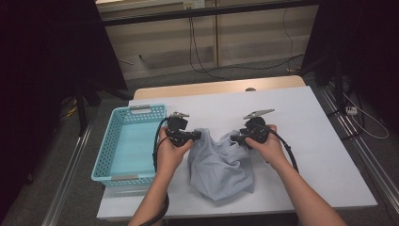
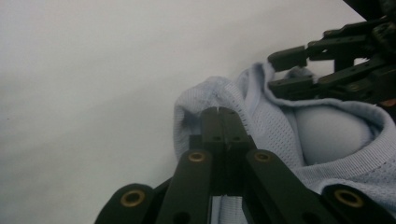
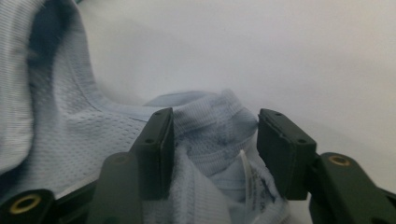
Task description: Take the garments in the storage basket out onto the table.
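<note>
Right gripper [image 3: 212,154] seen from just behind its two black jaws, standing apart with a fold of pale blue mesh garment [image 3: 70,140] bunched between them, a white label [image 3: 252,179] near the right jaw. More cloth rising at far left; white table [image 3: 280,51] beyond.

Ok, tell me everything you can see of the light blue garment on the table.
The light blue garment is a fine mesh knit with a ribbed edge and a white label inside. It lies crumpled on the white table, right of the basket. The left gripper is shut on a fold at its upper edge. The right gripper has its jaws apart around another bunched fold, not pressing it.
</note>
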A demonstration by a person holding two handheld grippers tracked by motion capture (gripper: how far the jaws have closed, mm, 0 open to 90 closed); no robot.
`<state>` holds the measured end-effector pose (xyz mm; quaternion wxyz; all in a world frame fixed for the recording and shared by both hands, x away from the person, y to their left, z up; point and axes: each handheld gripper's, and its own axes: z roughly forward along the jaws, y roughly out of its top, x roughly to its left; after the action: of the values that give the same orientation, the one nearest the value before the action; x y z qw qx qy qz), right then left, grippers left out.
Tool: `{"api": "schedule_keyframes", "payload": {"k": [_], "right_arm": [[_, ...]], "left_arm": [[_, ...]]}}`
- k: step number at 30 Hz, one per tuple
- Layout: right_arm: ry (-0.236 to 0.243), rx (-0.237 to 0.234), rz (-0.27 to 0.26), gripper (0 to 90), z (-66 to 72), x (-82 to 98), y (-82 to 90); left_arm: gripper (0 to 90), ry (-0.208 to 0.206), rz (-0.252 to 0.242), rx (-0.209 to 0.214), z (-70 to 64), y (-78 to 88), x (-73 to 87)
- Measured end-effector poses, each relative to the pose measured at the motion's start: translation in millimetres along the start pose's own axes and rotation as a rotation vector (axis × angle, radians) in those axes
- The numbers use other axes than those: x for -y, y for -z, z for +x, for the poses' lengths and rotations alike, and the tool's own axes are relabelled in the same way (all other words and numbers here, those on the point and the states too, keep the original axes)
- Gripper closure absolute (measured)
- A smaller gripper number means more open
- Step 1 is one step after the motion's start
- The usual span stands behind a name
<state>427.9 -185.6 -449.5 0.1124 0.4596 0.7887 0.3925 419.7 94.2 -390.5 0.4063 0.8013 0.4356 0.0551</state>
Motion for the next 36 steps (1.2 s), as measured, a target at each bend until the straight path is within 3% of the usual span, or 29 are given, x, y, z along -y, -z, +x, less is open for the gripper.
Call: {"api": "schedule_keyframes", "payload": {"k": [1, 3, 6, 9, 12, 14, 18, 27, 36], "right_arm": [[-0.001, 0.003, 0.006, 51.9, 0.5, 0.8, -4.7], [0.023, 0.004, 0.013, 81.7, 3.4, 2.1, -9.4], [0.023, 0.003, 0.007, 83.4, 4.1, 0.6, -5.2], [-0.007, -0.007, -0.038, 84.6, -3.4, -5.1, 17.7], [-0.014, -0.010, -0.063, 84.8, -6.6, -8.2, 28.9], [-0.011, -0.011, -0.097, 85.0, -9.5, -14.5, 49.4], [0.002, 0.004, -0.119, 85.0, -10.8, -19.9, 67.1], [0.004, 0.031, -0.142, 85.0, -12.5, -17.6, 84.7], [-0.002, 0.050, -0.147, 84.9, -15.6, -10.3, 85.6]], "left_arm": [[90.0, -0.002, 0.001, -0.001, 0.8, 0.6, 0.3], [90.0, 0.002, -0.006, -0.002, 2.4, 2.6, 1.1], [90.0, 0.008, -0.008, -0.001, 4.1, 4.2, 1.3], [90.0, 0.025, -0.031, 0.003, 7.6, 8.9, -1.3], [90.0, 0.030, -0.044, 0.010, 8.1, 12.3, -4.0], [90.0, 0.035, -0.054, 0.018, 8.2, 16.4, -7.8], [90.0, 0.025, -0.067, 0.025, 6.3, 20.0, -13.5], [90.0, 0.016, -0.094, 0.048, -2.5, 23.0, -25.0], [90.0, 0.000, -0.095, 0.071, -7.9, 24.3, -28.2]]}}
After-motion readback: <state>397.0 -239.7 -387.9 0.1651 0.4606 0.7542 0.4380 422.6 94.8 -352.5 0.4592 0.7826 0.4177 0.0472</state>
